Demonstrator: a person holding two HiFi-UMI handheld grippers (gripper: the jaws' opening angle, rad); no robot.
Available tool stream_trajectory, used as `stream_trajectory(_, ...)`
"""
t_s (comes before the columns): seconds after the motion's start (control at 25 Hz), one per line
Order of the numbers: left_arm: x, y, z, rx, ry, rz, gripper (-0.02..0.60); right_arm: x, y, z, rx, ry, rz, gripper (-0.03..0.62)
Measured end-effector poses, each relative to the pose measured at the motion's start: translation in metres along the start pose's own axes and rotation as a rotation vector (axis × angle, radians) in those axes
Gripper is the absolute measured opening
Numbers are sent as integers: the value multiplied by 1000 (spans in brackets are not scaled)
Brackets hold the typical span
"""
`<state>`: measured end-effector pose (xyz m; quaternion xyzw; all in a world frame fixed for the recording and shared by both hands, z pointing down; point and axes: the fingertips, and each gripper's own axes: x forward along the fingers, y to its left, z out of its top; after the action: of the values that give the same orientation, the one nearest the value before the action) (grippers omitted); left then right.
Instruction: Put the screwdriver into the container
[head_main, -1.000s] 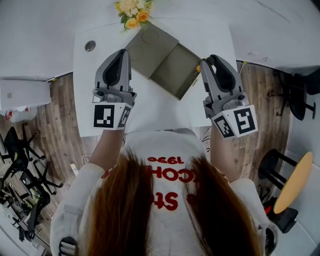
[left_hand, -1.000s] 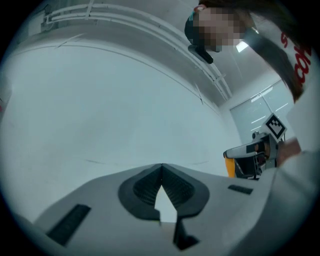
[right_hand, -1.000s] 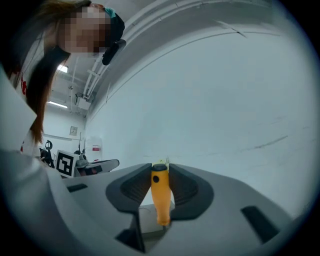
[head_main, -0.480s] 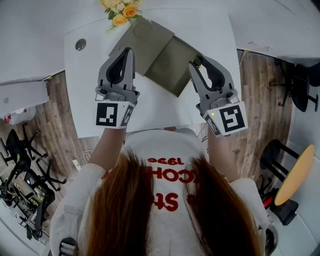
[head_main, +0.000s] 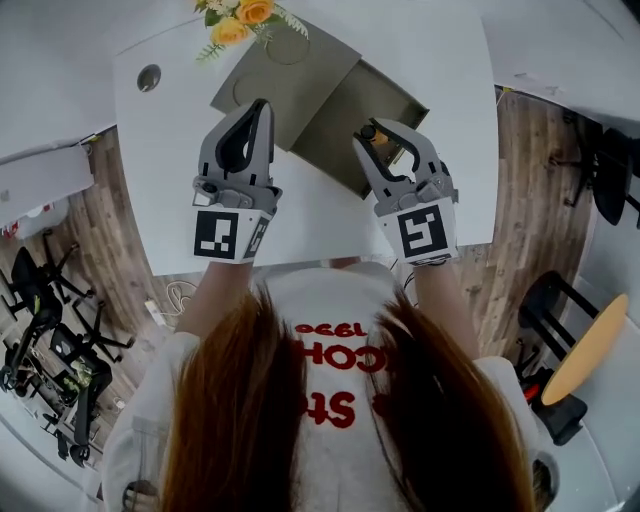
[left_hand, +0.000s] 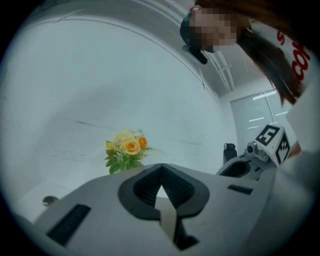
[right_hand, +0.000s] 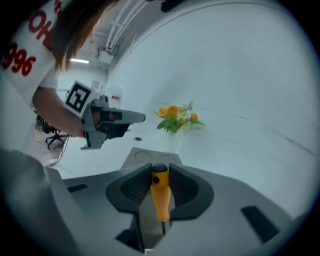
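Observation:
A screwdriver with an orange handle and a black end cap stands between the pads of my right gripper, which is shut on it. In the head view the right gripper hangs over the open tray of the olive-grey container, and the screwdriver's handle shows between the fingers. The container's lid lies open to the left, and its top shows just past the jaws. My left gripper hovers over the lid's near edge. Its jaws are shut with nothing in them.
A bunch of yellow and orange flowers stands at the white table's far edge, behind the container. A round cable hole sits at the table's far left corner. Wooden floor, chairs and a round yellow table surround the desk.
The right gripper has moved left and rolled, so it now hangs over the open tray with the screwdriver. The left gripper has shifted only slightly near the lid.

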<state>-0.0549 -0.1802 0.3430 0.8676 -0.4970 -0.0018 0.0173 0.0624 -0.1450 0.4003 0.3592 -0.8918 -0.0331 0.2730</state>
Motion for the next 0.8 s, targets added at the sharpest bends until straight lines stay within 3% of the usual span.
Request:
stream_trajectory(0.48, -8, 5, -25, -31, 62, 31, 6, 70, 65, -64, -164, 232, 220, 109)
stream_trajectory(0.68, -14, 10, -26, -40, 58, 54, 6, 94, 85, -85, -53, 331, 344, 129)
stream_trajectory(0.8, -16, 13, -26, -40, 58, 63, 6, 98, 86, -90, 47, 331, 368, 136)
